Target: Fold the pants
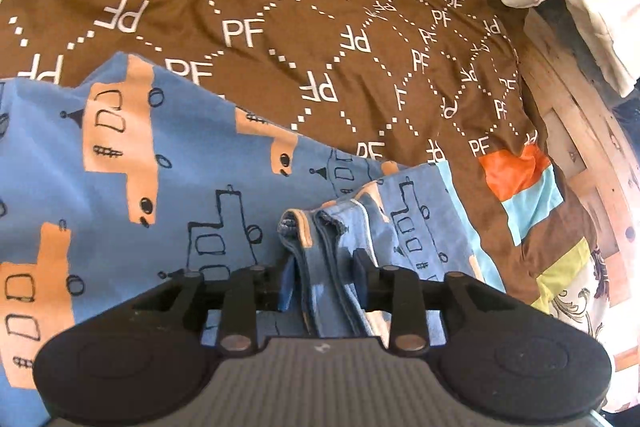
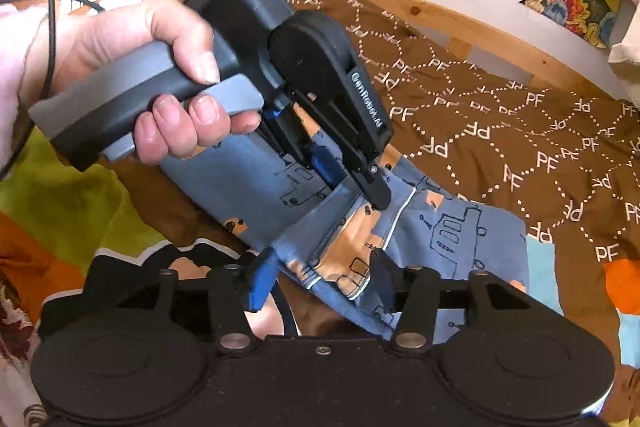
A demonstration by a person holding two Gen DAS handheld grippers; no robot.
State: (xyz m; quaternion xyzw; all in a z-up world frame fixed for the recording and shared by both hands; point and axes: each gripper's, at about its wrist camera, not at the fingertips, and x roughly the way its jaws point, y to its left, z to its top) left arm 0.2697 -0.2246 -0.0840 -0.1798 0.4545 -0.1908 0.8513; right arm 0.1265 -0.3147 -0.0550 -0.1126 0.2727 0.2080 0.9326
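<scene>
The left gripper (image 1: 324,279) stands with its jaws apart around the bunched hem of the blue truck-print pants (image 1: 160,187), pads clear of the cloth. The right gripper (image 2: 320,279) is likewise parted over the neighbouring hem edge. The pants run away leftward across the brown bedspread (image 1: 320,7); no containers show.

Pants (image 1: 152,195): blue fabric, printed with orange blocks and black-outlined vehicle drawings. Lying on brown bedspread, mostly flat, some wrinkles. Near end bunched into upright folds with stitched hem edges and a white-piped seam showing (image 2: 360,247). Seen from the right wrist, the fabric runs diagonally, with one layer turned back so an orange-printed patch shows. Far edge lies straight across the spread.
</scene>
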